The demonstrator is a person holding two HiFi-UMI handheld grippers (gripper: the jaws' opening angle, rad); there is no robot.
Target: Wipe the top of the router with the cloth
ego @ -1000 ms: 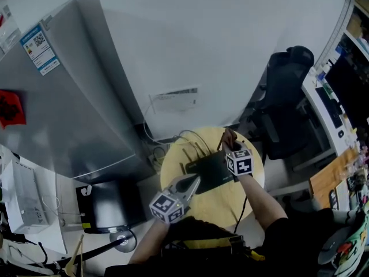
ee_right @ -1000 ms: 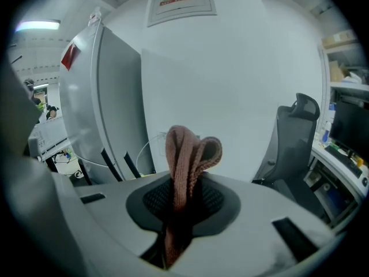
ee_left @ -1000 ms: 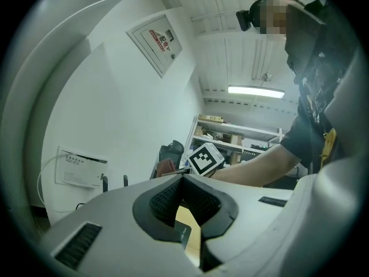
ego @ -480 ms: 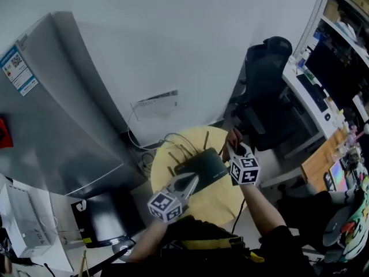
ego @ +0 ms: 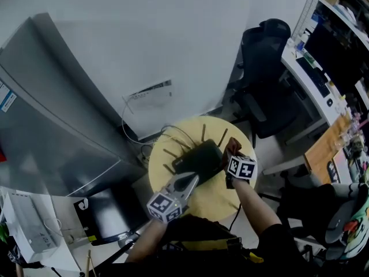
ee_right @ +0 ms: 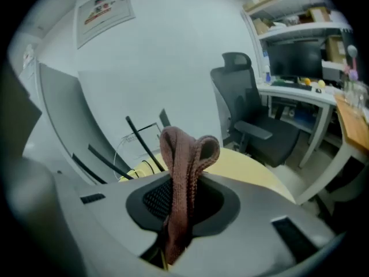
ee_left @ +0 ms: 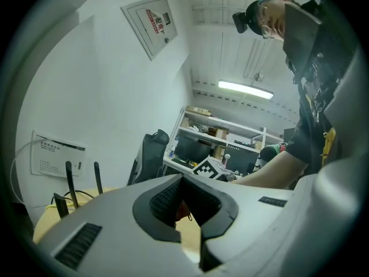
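Brown cloth (ee_right: 183, 154) in right claw (ee_right: 181, 208), beside router (ego: 199, 158).

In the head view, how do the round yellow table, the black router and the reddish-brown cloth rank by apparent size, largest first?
1. round yellow table
2. black router, lying on that table
3. reddish-brown cloth, pinched in the right gripper
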